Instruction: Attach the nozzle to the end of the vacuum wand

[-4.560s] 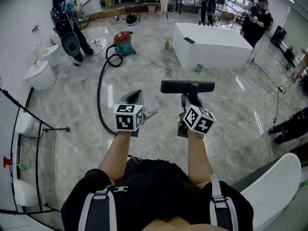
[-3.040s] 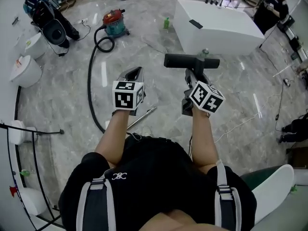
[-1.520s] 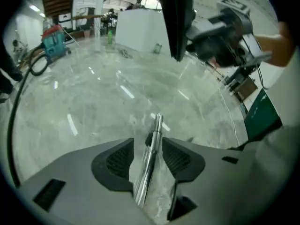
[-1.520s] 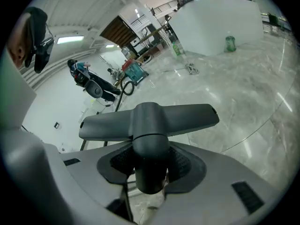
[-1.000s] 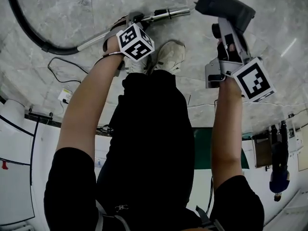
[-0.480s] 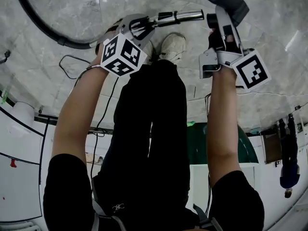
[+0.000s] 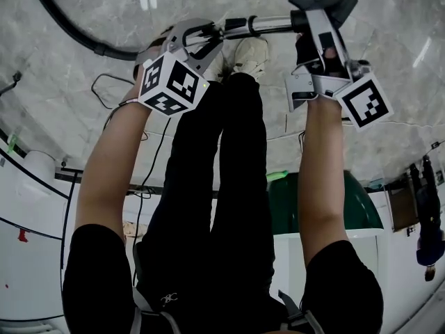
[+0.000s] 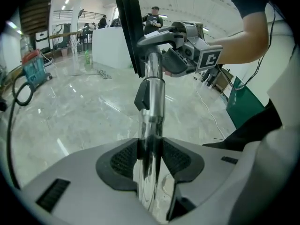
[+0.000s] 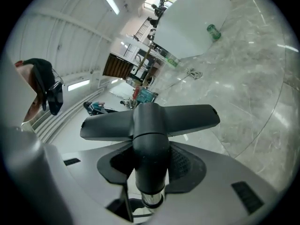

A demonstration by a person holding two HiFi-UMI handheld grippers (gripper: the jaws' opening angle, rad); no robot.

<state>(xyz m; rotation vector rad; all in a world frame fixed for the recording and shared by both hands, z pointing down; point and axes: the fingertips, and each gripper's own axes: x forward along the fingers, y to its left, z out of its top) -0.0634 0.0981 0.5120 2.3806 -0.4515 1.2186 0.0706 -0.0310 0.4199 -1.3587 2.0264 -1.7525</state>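
Both your arms reach straight out ahead of you, bare below black sleeves, one on either side of the wand [image 7: 263, 25]. Your left gripper [image 7: 206, 36] comes at the wand from its hose end. The wrist is rolled, so its marker cube [image 7: 170, 83] faces down and outward. Its jaws are closed partway, with the ribbed pads pressed to both sides of the shiny tube [image 8: 151, 125].

Your right gripper [image 7: 321, 42] sits at the wand's free end, with its cube [image 7: 364, 101] tilted toward your elbow. Its jaws stand wide and are clamped on the round black neck of the nozzle [image 9: 150, 125], whose flat head spreads crosswise beyond them.

The nozzle's neck meets the wand's tip in line with the tube. A ring of bright metal shows below the neck in the right gripper view, but I can't tell whether the joint is fully seated.

The dark hose [image 7: 73, 28] curves off the wand's far end over the marble floor [image 7: 83, 96]. Your shoes [image 7: 249, 53] are just below the tube.

Both cubes show black-and-white square patterns.
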